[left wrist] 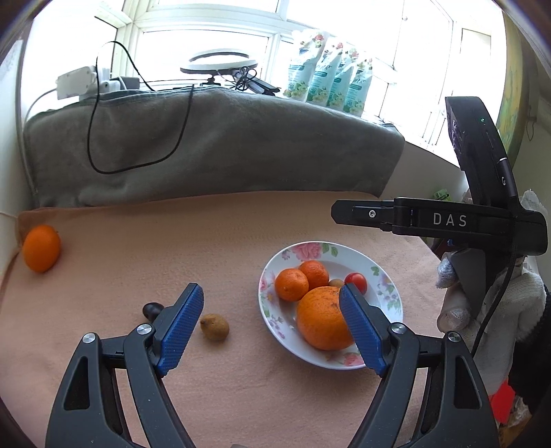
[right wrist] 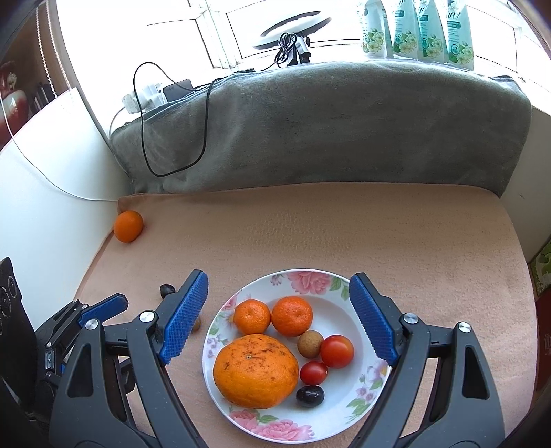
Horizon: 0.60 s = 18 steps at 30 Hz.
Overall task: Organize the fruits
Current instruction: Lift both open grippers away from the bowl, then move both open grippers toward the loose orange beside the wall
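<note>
Left gripper (left wrist: 272,320) and right gripper (right wrist: 279,317): both wide open, holding nothing. Floral-rimmed white plate (right wrist: 347,310) near front edge of peach cloth (right wrist: 378,234), holding large orange (right wrist: 255,370); small round orange (right wrist: 128,225) at far-left corner.

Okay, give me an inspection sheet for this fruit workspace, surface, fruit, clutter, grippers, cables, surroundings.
Surface: peach cloth spread flat under everything.
Job's things: floral plate holds one big orange, two mandarins, two cherry tomatoes, a tan longan and a dark fruit. Off the plate: loose orange at the far left corner, small brown fruit and small dark fruit on the cloth.
Clutter: nothing seen on the cloth.
Grippers: left gripper open, empty, above the cloth and the plate's edge; right gripper open, empty, above the plate.
Cables: black cable loops over the grey towel; white cable along the left wall.
Surroundings: window, ring light, green pouches on the sill.
</note>
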Motion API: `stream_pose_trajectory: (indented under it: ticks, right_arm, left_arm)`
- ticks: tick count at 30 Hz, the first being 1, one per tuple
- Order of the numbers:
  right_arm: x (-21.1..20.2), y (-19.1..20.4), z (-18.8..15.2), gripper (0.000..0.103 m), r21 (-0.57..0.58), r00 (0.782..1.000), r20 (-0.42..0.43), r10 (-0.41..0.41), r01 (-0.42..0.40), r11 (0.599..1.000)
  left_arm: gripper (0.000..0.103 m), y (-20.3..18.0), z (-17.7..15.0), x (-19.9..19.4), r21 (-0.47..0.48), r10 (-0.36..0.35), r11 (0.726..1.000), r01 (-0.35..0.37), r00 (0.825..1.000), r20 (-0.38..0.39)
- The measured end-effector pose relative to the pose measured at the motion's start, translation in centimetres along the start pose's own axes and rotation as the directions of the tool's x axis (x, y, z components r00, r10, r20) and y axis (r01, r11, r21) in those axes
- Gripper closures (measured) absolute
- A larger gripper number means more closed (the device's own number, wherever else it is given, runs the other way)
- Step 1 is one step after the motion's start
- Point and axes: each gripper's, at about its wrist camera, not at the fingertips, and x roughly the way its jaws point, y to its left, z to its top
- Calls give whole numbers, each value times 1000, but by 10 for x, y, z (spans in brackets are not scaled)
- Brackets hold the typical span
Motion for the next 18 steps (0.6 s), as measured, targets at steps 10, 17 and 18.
stream_pose_trajectory:
  ticks: [10, 17, 18]
  right_arm:
    - [16, 30, 11, 16, -13, 998, -29, 58, -58, 998]
    - [32, 52, 16, 16, -19, 993, -58, 100, -101, 995]
    - [35, 55, 17, 16, -18, 992, -62, 107, -108, 994]
  left_arm:
    - [22, 61, -14, -20, -61, 100, 993, -99, 995, 19]
    - [22, 110, -32, -33, -129, 182, 975, -180, 983, 4]
    - [22, 116, -34, -34, -139, 192, 972, -189, 981, 2]
